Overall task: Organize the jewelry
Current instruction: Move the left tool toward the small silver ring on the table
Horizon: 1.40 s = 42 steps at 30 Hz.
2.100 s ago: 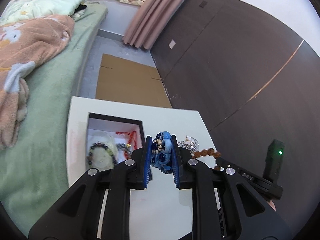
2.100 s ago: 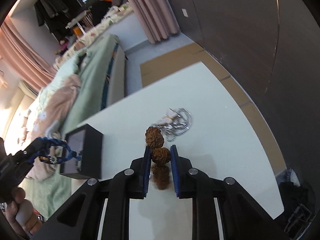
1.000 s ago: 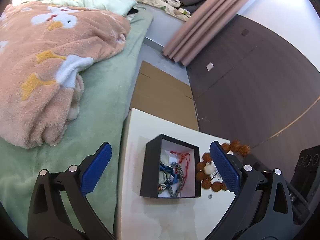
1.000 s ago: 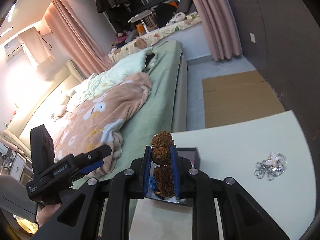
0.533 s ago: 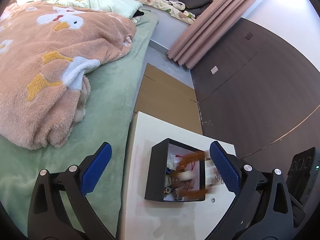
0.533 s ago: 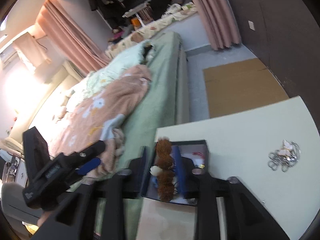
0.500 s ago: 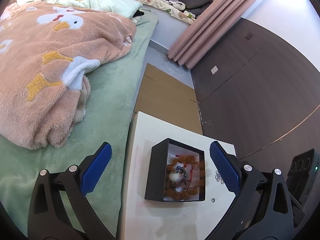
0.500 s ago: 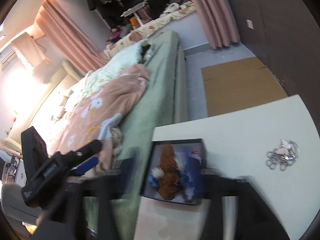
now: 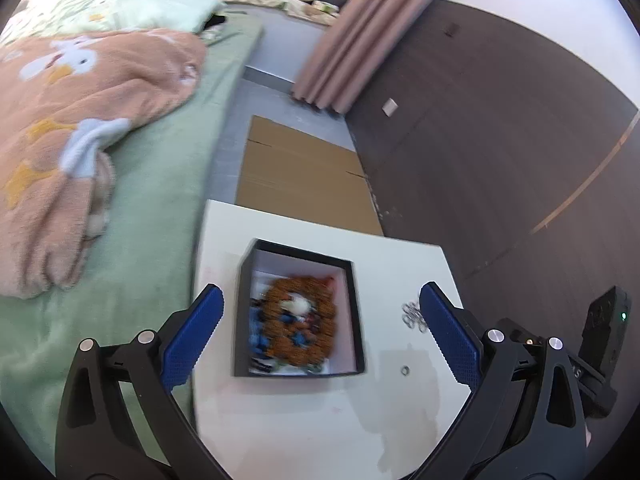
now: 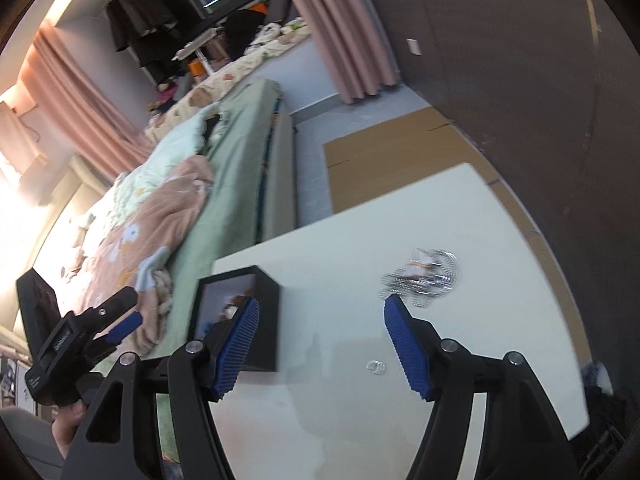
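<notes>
My right gripper has just let go: its fingers now stand wide and empty, and the brown bead bracelet lies in the black box on the blue pieces. My left gripper is wide too. Only the silver chain and small ring, right of the box, look left.

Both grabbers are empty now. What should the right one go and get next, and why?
Probably the silver chain pile. The right hand-held gripper is open and empty, and the pile lies on the white table just ahead of its right finger, outside the black box. The brown bead bracelet already lies in the box. A small ring also waits on the table.
</notes>
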Tool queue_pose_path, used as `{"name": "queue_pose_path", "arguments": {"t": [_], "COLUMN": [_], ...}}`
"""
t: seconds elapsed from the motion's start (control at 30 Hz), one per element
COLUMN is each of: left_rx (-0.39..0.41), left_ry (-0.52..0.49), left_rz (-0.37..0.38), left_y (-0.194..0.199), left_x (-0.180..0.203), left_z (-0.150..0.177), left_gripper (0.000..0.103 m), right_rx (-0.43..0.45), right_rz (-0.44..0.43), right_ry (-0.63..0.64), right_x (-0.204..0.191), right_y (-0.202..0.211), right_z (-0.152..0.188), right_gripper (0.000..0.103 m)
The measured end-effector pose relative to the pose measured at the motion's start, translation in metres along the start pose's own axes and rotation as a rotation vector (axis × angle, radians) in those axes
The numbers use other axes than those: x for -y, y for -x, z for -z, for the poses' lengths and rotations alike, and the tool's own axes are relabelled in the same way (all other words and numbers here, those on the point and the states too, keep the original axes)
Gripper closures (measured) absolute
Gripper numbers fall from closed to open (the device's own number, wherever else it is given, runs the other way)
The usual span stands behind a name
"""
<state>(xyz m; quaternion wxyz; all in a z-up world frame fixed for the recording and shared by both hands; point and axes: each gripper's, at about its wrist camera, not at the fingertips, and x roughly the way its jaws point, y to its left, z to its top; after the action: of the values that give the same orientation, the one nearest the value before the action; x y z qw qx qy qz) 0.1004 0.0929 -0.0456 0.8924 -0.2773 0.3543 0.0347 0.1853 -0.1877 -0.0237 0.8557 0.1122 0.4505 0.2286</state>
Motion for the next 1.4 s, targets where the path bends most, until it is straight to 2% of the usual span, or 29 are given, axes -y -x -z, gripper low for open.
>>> {"name": "queue_pose_path", "arguments": {"t": [0.2, 0.27, 0.4, 0.47, 0.57, 0.63, 0.73, 0.9, 1.07, 1.2, 1.37, 1.4], "left_rx": [-0.03, -0.043, -0.077, -0.1, -0.13, -0.145, -0.179, -0.238, -0.276, -0.318, -0.345, -0.351], "left_ry": [-0.091, -0.131, -0.198, -0.237, -0.288, -0.311, -0.335, -0.367, -0.439, -0.489, -0.509, -0.511], "left_rz": [0.027, 0.032, 0.038, 0.041, 0.04, 0.036, 0.035, 0.033, 0.015, -0.017, -0.037, -0.042], "left_y": [-0.012, -0.017, -0.029, -0.036, -0.045, -0.051, -0.062, -0.082, -0.099, -0.115, -0.128, -0.131], "left_x": [0.039, 0.053, 0.076, 0.087, 0.101, 0.108, 0.117, 0.129, 0.144, 0.151, 0.152, 0.152], "left_z": [0.013, 0.019, 0.031, 0.038, 0.049, 0.055, 0.063, 0.078, 0.094, 0.107, 0.116, 0.117], "left_gripper": [0.005, 0.005, 0.005, 0.005, 0.005, 0.006, 0.013, 0.035, 0.044, 0.056, 0.058, 0.061], "right_rx": [-0.008, -0.009, 0.012, 0.018, 0.003, -0.006, 0.001, 0.001, 0.004, 0.008, 0.016, 0.016], "right_rz": [0.043, 0.052, 0.077, 0.091, 0.117, 0.102, 0.097, 0.072, 0.067, 0.066, 0.057, 0.056], "right_ry": [-0.047, -0.077, -0.138, -0.174, -0.218, -0.259, -0.285, -0.316, -0.328, -0.333, -0.335, -0.335], "right_x": [0.033, 0.045, 0.07, 0.082, 0.098, 0.109, 0.119, 0.132, 0.14, 0.145, 0.148, 0.149], "right_y": [0.012, 0.016, 0.028, 0.033, 0.034, 0.033, 0.035, 0.038, 0.041, 0.043, 0.045, 0.046], "right_z": [0.009, 0.014, 0.022, 0.026, 0.03, 0.029, 0.027, 0.025, 0.021, 0.018, 0.016, 0.016], "right_gripper": [0.038, 0.027, 0.019, 0.008, 0.008, 0.008, 0.008, 0.008, 0.008, 0.008, 0.008, 0.008]}}
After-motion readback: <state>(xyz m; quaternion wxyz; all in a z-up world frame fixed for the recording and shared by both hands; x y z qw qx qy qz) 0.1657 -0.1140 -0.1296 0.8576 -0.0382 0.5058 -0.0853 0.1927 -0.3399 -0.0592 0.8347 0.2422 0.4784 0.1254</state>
